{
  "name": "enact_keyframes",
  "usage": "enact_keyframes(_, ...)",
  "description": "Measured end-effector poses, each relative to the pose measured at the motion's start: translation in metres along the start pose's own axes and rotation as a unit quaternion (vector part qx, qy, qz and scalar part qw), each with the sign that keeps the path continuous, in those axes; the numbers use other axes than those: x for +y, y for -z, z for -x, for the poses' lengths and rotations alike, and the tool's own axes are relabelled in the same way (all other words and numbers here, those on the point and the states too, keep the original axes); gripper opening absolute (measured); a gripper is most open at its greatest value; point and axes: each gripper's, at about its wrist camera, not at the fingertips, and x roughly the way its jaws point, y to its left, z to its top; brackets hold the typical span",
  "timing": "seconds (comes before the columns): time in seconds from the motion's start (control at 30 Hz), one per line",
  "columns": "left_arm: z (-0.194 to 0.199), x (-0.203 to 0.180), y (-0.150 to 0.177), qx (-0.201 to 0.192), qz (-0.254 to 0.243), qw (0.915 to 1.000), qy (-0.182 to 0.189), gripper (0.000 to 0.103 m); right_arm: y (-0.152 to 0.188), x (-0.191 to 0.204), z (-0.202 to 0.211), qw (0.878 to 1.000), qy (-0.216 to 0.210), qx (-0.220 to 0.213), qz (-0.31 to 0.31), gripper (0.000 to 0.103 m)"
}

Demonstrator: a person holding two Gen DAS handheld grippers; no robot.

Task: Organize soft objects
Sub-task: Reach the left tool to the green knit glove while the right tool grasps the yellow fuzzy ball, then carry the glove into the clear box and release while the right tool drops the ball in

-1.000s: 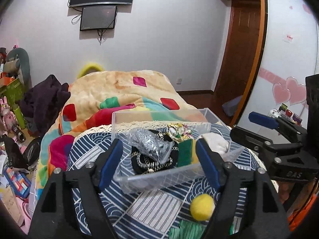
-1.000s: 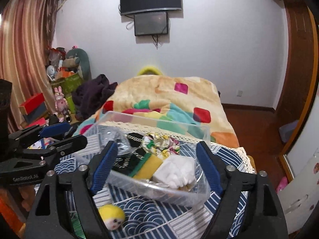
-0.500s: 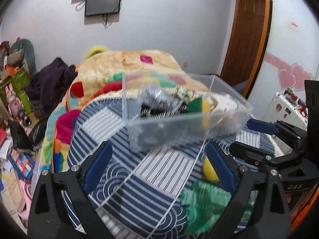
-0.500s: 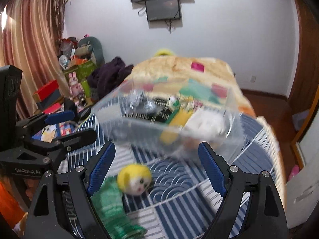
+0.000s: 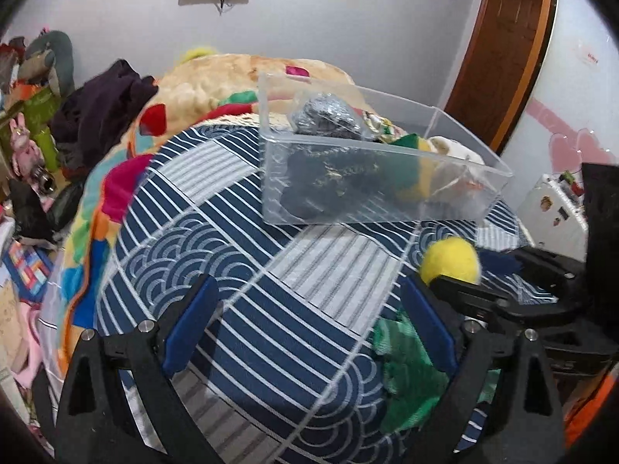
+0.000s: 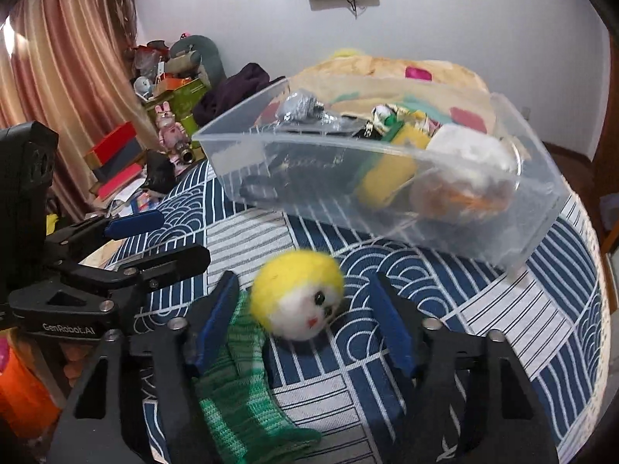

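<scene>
A soft doll with a yellow head (image 6: 300, 292) and a green knitted body (image 6: 240, 386) lies on the blue patterned cloth. My right gripper (image 6: 305, 324) is open, its jaws on either side of the doll's head and not closed on it. The doll also shows in the left wrist view (image 5: 450, 261). A clear plastic bin (image 6: 387, 208) behind it holds several soft items; the bin (image 5: 371, 201) sits at centre right in the left view. My left gripper (image 5: 309, 328) is open and empty over the cloth, left of the doll.
The blue patterned cloth (image 5: 240, 255) covers a rounded surface on a bed with a colourful blanket (image 5: 216, 77). Dark clothes (image 5: 100, 104) and clutter lie to the left. A wooden door (image 5: 506, 46) and a white wardrobe stand to the right.
Both grippers pulled back from the bin and dropped lower. The right gripper came down around the doll's head and its jaws narrowed somewhat. The bin now sits farther off.
</scene>
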Motion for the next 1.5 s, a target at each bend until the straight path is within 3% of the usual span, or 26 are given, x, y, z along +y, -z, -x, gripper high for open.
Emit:
enact_keyframes(0.07, 0.002, -0.004, 0.001, -0.002, -0.005, 1.0, 0.001, 0.096, 0.003, 0.0, -0.002, 1.0, -0.003, 0.008, -0.001, 0.04)
enact_keyframes(0.53, 0.007, -0.042, 0.027, 0.022, -0.03, 0.9983, 0.044, 0.096, 0.03, -0.019, 0.053, 0.996, 0.073, -0.047, -0.035, 0.04)
enact_keyframes(0.6, 0.004, -0.047, 0.031, 0.029, -0.033, 0.9975, 0.054, 0.091, 0.03, -0.021, 0.057, 0.995, 0.074, -0.051, -0.04, 0.04)
enact_keyframes(0.7, 0.002, -0.055, 0.036, 0.029, -0.05, 0.9971, 0.05, 0.074, 0.031, -0.022, 0.061, 0.995, 0.076, -0.057, -0.042, 0.04)
enact_keyframes(0.77, 0.004, -0.059, 0.037, 0.03, -0.059, 0.9959, 0.061, 0.05, 0.031, -0.02, 0.062, 0.995, 0.076, -0.059, -0.042, 0.04)
enact_keyframes(0.97, 0.012, -0.059, 0.033, 0.009, -0.067, 0.9963, 0.054, 0.023, 0.03, -0.016, 0.064, 0.995, 0.073, -0.063, -0.036, 0.04)
enact_keyframes(1.17, 0.025, -0.052, 0.019, -0.022, -0.062, 0.9968, 0.047, 0.018, 0.024, -0.014, 0.066, 0.994, 0.077, -0.069, -0.032, 0.04)
enact_keyframes(1.5, 0.049, -0.037, -0.039, -0.111, -0.044, 0.9929, 0.006, 0.018, -0.005, -0.01, 0.075, 0.991, 0.084, -0.103, -0.018, 0.04)
